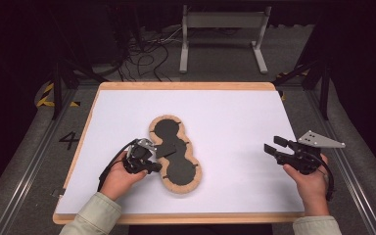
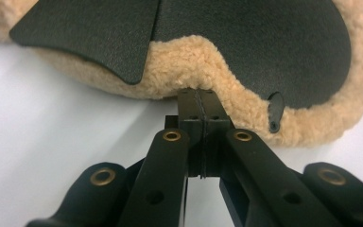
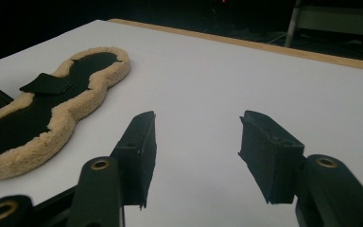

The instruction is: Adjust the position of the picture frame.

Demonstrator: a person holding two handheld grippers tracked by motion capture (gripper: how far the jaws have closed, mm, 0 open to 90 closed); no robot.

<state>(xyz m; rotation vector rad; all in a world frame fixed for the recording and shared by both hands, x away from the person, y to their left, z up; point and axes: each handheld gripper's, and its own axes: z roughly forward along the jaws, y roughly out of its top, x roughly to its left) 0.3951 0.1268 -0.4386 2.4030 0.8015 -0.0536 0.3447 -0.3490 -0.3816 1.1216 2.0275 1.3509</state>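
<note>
White board covers the counter (image 1: 235, 122), with dark floor, cables and a metal frame (image 1: 223, 34) beyond its far edge. One pad (image 1: 175, 152) lies left of the counter's middle: a long, lobed piece with a tan fleece rim and black facing, and a loose black flap (image 1: 165, 150) near its waist.

The left gripper (image 1: 152, 166) sits at the pad's left side, near the narrow waist. In the left gripper view its jaws are pressed together, tips touching the fleece (image 2: 189, 71) at the inward curve; whether a pinch of fleece is caught between them I cannot tell, since the tips meet flush. The right gripper (image 1: 272, 146) hovers well apart on the right, jaws spread wide and holding nothing, as its own view shows, with the pad (image 3: 47, 109) far to its left.

The step in hand looks like taking hold of the pad's edge to lift or turn it. To do that well, the left jaws would likely need to part a little, slide under and over the rim, and bite the fleece and backing together, not just the pile, which could slip out. A low approach along the board should help. The right gripper could then come across and take the far lobe so the pad does not sag or fold.

Count: one pad, one flap, two grippers, one frame.
</note>
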